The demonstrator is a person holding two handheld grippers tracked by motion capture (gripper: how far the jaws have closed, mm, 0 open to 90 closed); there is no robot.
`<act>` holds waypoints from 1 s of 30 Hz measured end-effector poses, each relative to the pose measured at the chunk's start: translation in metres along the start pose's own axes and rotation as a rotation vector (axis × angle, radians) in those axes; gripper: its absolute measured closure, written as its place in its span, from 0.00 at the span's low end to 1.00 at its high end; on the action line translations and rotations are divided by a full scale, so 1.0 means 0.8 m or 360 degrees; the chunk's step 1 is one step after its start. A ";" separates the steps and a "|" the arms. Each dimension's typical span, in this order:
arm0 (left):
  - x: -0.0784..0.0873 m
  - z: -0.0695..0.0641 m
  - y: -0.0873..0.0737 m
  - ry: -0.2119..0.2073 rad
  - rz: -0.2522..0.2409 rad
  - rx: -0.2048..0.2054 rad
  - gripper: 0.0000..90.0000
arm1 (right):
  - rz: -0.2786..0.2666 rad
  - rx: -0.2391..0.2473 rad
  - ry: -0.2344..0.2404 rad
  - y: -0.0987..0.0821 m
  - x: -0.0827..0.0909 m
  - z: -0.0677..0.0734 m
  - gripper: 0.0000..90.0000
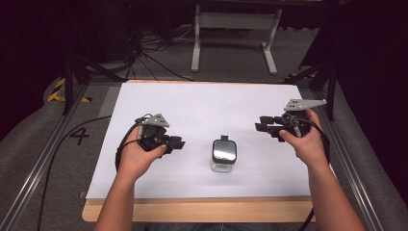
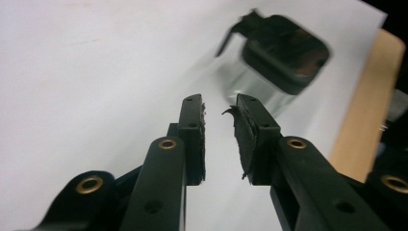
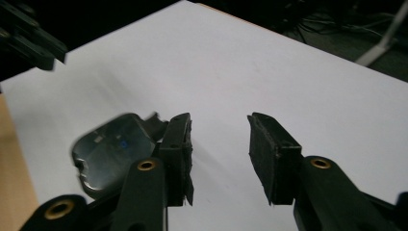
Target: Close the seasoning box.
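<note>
From above, the clear jar with its black lid (image 1: 223, 155) stands alone mid-bench (image 1: 202, 106), both hands off. Left gripper (image 2: 219, 108): jaws slightly parted, empty. Right gripper (image 3: 219, 126): wide, empty (release done, I'd judge). Next: re-approach squarely.

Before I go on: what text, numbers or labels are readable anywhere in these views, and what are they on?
"4": a dark numeral on the grey floor mat, left of the white table top.
Glass container with a dark lid: there is a small blue mark on the lid in the right gripper view, too blurred to read.
Left tool and right tool: no lettering visible.
</note>
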State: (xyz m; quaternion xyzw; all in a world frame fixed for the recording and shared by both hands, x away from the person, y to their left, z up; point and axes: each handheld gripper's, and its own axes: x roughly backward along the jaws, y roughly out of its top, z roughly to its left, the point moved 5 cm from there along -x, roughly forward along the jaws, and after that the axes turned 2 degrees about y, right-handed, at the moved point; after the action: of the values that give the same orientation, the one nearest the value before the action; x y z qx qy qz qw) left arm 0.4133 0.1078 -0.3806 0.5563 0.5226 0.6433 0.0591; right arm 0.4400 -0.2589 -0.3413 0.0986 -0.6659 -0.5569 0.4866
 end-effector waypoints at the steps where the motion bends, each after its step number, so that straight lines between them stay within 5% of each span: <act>1: 0.001 0.006 -0.002 0.0013 -0.0001 0.0022 0.81 | 0.0010 -0.0014 -0.0032 -0.006 0.002 -0.009 0.66; 6: 0.004 0.035 -0.014 0.0081 -0.0031 0.0118 0.80 | 0.0087 -0.0119 -0.0208 -0.045 0.014 -0.062 0.65; 13: -0.005 0.074 -0.037 0.0176 -0.0053 0.0178 0.76 | 0.0134 -0.0157 -0.0339 -0.083 0.011 -0.101 0.55; 21: -0.021 0.103 -0.059 0.0236 -0.0068 0.0230 0.76 | 0.0166 -0.0240 -0.0351 -0.115 -0.006 -0.127 0.55; 30: -0.050 0.122 -0.086 0.0241 -0.0059 0.0249 0.73 | 0.0203 -0.0235 -0.0354 -0.145 -0.025 -0.140 0.54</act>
State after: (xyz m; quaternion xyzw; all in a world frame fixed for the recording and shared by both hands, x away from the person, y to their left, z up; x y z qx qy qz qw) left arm 0.4693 0.1718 -0.4737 0.4993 0.5845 0.6395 -0.0123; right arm 0.4870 -0.3597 -0.4598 -0.0423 -0.6778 -0.5799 0.4501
